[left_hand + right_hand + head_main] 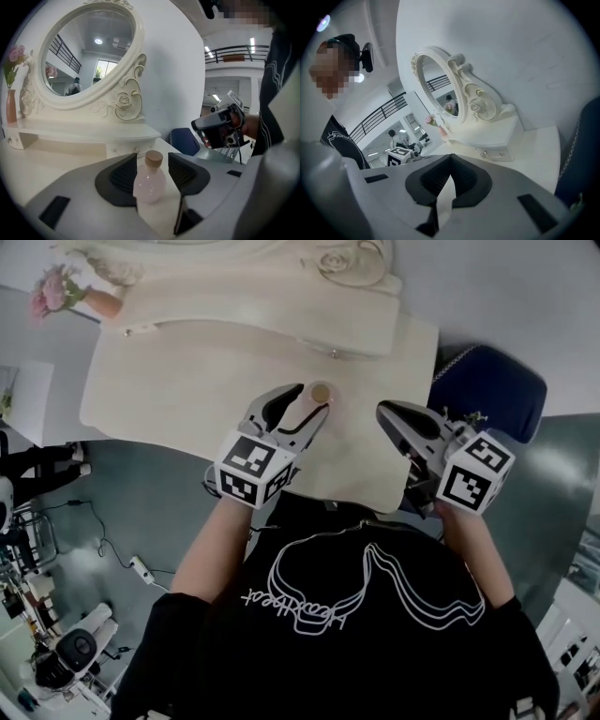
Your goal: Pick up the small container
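A small pink bottle (pixel 321 393) with a tan cap stands upright near the front edge of the cream dressing table (pixel 187 381). In the left gripper view the bottle (pixel 150 180) sits between the two dark pads of my left gripper (pixel 153 159), and a gap shows beside its neck. My left gripper (pixel 305 402) is open around it, low over the tabletop. To the right, my right gripper (pixel 386 411) hovers at the table's front right corner. In its own view my right gripper (pixel 450 157) has its pad tips meeting, with nothing between them.
An oval mirror (pixel 89 51) in an ornate cream frame stands on a raised shelf at the back of the table. A vase of pink flowers (pixel 56 292) is at the far left. A blue chair (pixel 487 390) stands beside the table's right end.
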